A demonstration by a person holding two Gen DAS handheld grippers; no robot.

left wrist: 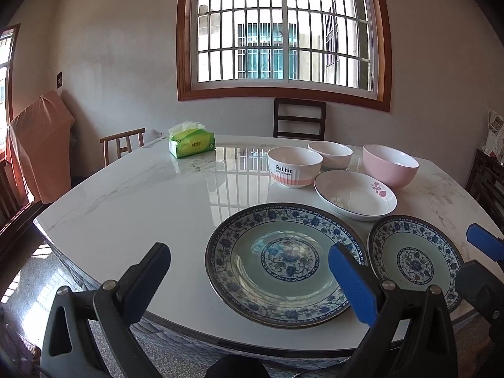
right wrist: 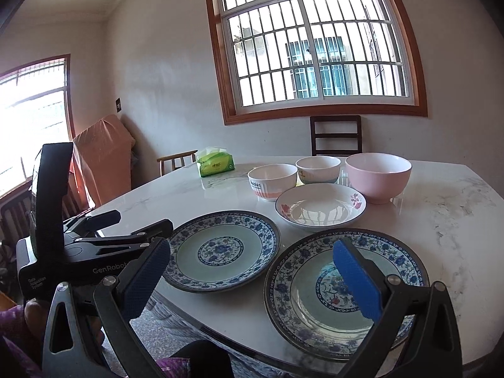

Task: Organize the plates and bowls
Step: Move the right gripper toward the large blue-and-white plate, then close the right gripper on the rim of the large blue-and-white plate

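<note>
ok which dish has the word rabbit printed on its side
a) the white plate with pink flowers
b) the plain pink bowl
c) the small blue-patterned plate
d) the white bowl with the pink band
d: the left wrist view shows "Rabbit" lettered on the white bowl with the pink band, left of the plain pink bowl.

Counter (left wrist: 141,195): white marble-pattern top, glossy, reflecting the window bars.
Tissue pack (left wrist: 191,140): green, a white sheet protruding from the top; stands on the counter's far left part.
Dark wooden chair (left wrist: 299,119): at the counter's far side, below the window.
Light wooden chair (left wrist: 123,145): at the counter's far left corner.
Barred window (left wrist: 283,31): brown wooden frame, in the far wall.
Orange cloth (left wrist: 37,151): draped over an object by the left wall.
</note>
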